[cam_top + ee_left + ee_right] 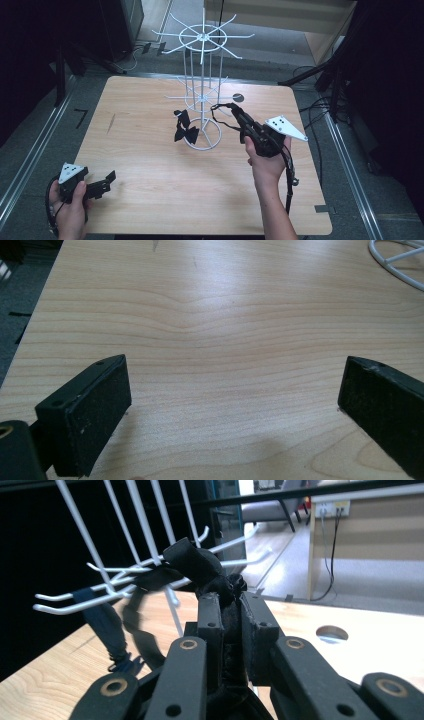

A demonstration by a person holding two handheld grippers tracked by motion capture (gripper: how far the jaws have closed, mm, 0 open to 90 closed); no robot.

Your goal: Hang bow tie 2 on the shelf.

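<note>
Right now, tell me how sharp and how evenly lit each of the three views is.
High view: the table is evenly lit, the surroundings dark, the white wire rack thin but readable. Left gripper view: a pale glare patch on the wood, and the open jaws are soft. Right gripper view: the black strap in the shut right gripper is fairly sharp, the background bright and blurred, the left side black.

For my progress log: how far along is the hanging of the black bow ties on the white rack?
One bow tie already hangs on the rack. The right gripper holds a second bow tie shut at a lower hook, not yet released. The left gripper rests open on the table.
</note>
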